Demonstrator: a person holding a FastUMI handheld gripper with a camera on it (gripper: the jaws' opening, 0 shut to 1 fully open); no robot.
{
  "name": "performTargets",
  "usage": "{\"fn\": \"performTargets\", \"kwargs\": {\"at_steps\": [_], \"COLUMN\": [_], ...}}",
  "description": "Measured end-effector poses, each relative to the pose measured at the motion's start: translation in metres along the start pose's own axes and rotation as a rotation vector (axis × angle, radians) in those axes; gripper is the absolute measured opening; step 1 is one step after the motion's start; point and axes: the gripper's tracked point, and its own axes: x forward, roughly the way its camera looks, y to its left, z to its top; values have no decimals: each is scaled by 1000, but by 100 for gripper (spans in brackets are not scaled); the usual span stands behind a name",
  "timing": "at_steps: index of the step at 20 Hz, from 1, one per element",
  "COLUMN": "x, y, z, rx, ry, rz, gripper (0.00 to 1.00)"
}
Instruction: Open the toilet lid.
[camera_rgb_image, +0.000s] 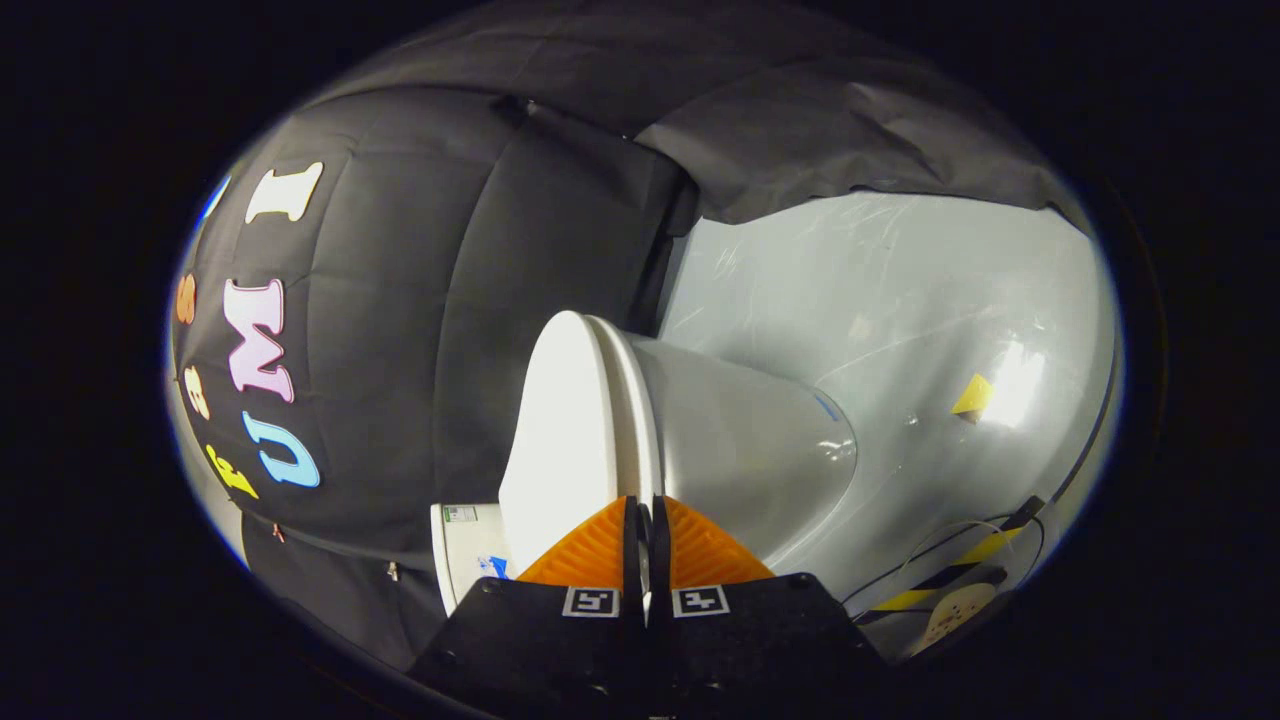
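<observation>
— White, glossy plastic: that is the toilet lid (570, 430) we face, with the view rolled on its side so that the bowl (740, 450) lies to one side of it. The lid looks down on the seat; we see no gap between them.

— And our gripper (647, 545)?

— We have its two fingers (595, 555) brought together, with just a thin slit between them. Their tips sit right at the lid's rim, where lid and bowl meet. A thin pale sliver shows in the slit, but we cannot tell whether it is the lid's edge pinched there or just what lies behind it.

— What surrounds the lid?

— Behind the lid we see the cistern (470, 560), partly hidden by it, and past that the black cloth wall (480, 250). On the bowl's side of the lid the pale, shiny floor (900, 300) spreads out. Well away from the lid a small yellow marker (972, 396) lies on that floor, and a yellow-and-black striped strip (955, 572) with thin cables lies off to the side.
</observation>
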Motion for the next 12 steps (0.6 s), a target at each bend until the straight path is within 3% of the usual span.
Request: {"fn": "performTargets", "kwargs": {"at_steps": [12], "x": [-49], "y": [87], "z": [-6], "rx": [-220], "ry": [-130], "rz": [41], "gripper": [5]}}
